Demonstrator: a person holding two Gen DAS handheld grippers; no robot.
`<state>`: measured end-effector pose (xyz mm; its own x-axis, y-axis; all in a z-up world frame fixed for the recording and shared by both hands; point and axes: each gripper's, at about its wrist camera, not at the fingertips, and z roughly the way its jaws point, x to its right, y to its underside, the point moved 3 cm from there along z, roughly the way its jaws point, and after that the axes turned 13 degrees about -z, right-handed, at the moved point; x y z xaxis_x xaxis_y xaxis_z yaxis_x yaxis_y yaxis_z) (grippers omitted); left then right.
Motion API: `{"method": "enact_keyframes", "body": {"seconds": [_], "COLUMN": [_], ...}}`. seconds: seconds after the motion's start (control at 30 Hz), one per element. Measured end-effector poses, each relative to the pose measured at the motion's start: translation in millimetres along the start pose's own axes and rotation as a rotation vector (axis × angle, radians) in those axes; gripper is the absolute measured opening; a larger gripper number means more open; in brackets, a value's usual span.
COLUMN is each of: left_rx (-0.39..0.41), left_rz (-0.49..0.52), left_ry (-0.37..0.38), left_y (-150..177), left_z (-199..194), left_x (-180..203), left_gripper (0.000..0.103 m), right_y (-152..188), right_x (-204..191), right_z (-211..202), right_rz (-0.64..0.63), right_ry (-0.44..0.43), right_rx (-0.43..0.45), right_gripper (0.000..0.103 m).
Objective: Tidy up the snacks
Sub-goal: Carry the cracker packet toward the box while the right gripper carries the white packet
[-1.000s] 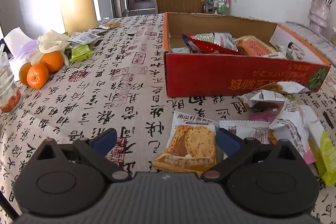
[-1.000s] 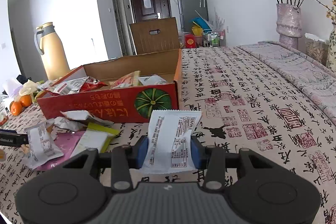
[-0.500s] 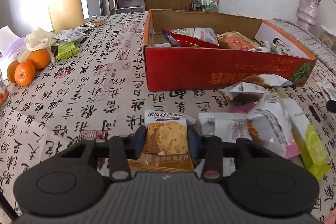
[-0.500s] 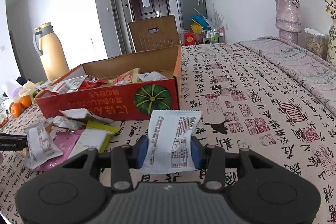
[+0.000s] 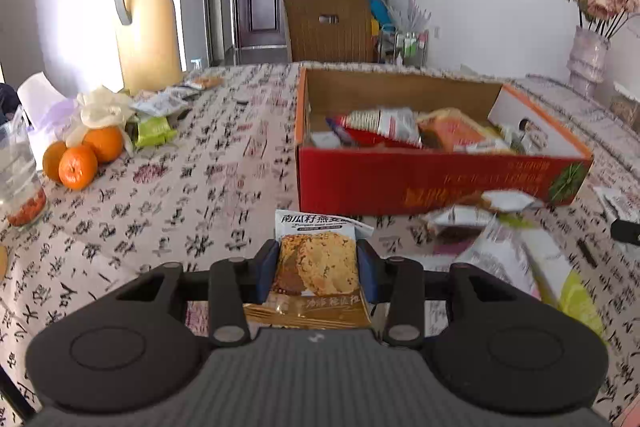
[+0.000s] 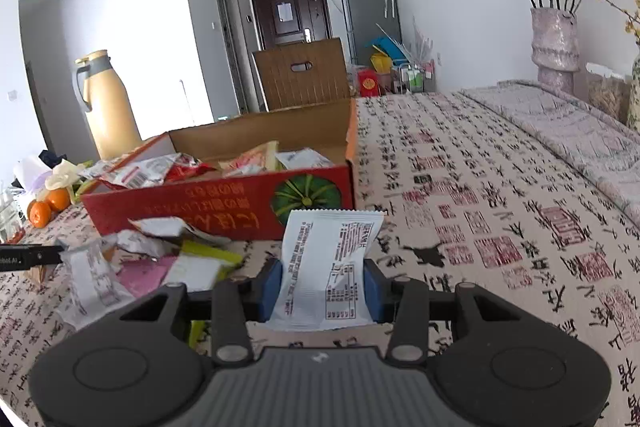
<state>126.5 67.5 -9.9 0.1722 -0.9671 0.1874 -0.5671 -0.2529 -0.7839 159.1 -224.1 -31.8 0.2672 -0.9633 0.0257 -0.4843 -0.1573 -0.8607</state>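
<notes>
While red box (image 5: pixel 420 183) holds snack packets (image 5: pixel 384 123) | left claw (image 5: pixel 318 269) grips cookie packet (image 5: pixel 316 263)

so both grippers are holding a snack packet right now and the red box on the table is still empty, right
Not quite. The red box is not empty: the left wrist view shows several snack packets already lying inside it. The rest stands: the left gripper is shut on the oat cookie packet, and the right gripper is shut on the white packet.

Three round oranges (image 5: pixel 82 155) are sitting together. One red cardboard box (image 5: pixel 436 183) and one tall yellow thermos jug (image 5: pixel 146 23) are standing.
</notes>
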Motion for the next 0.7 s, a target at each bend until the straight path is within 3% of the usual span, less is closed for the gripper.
{"method": "enact_keyframes", "body": {"seconds": [0.4, 0.7], "left_rx": [0.145, 0.185], "left_rz": [0.005, 0.028], "left_ry": [0.075, 0.123], "left_y": [-50, -76], "left_z": [-24, -14], "left_x": [30, 62], "left_gripper": [0.042, 0.042], "right_y": [-44, -86], "right_x": [-16, -29], "right_z": [-7, 2], "right_rz": [-0.036, -0.067], "right_ry": [-0.028, -0.056], "right_rx": [0.113, 0.195], "right_gripper": [0.042, 0.042]}}
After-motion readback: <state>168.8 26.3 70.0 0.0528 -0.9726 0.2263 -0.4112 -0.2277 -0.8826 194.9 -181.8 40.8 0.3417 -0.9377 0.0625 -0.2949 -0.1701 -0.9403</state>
